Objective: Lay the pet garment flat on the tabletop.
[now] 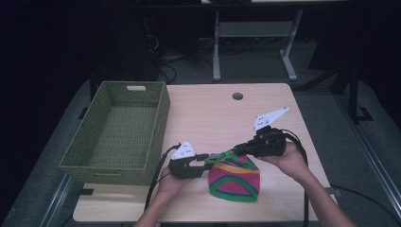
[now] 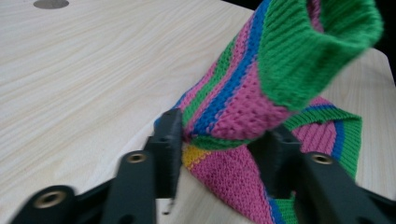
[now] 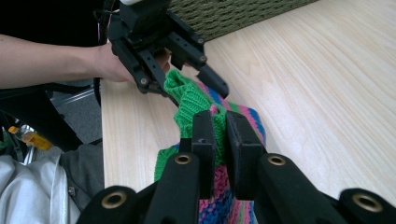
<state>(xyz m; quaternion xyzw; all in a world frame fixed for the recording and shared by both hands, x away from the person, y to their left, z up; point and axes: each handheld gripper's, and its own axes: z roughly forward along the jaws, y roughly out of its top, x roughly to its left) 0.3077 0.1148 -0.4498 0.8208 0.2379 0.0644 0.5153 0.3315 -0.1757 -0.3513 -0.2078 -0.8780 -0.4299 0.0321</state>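
Observation:
A knitted hat (image 1: pixel 235 179) striped pink, green, blue and yellow lies at the table's front centre, its top edge pulled up. My right gripper (image 1: pixel 236 150) is shut on the hat's green rim (image 3: pixel 187 100), pinched between its jaws (image 3: pixel 220 126). My left gripper (image 1: pixel 208 163) comes in from the left. It is open, and a fold of the hat (image 2: pixel 243 107) sits between its spread jaws (image 2: pixel 219 140). In the right gripper view the left gripper (image 3: pixel 191 88) faces me just beyond the rim.
An empty green woven basket (image 1: pixel 101 168) stands on the table's left side, seen again at the top of the right gripper view (image 3: pixel 224 14). The wooden table (image 1: pixel 213 113) has a round cable hole (image 1: pixel 237 96) near its far edge. Dark floor and desk legs lie beyond.

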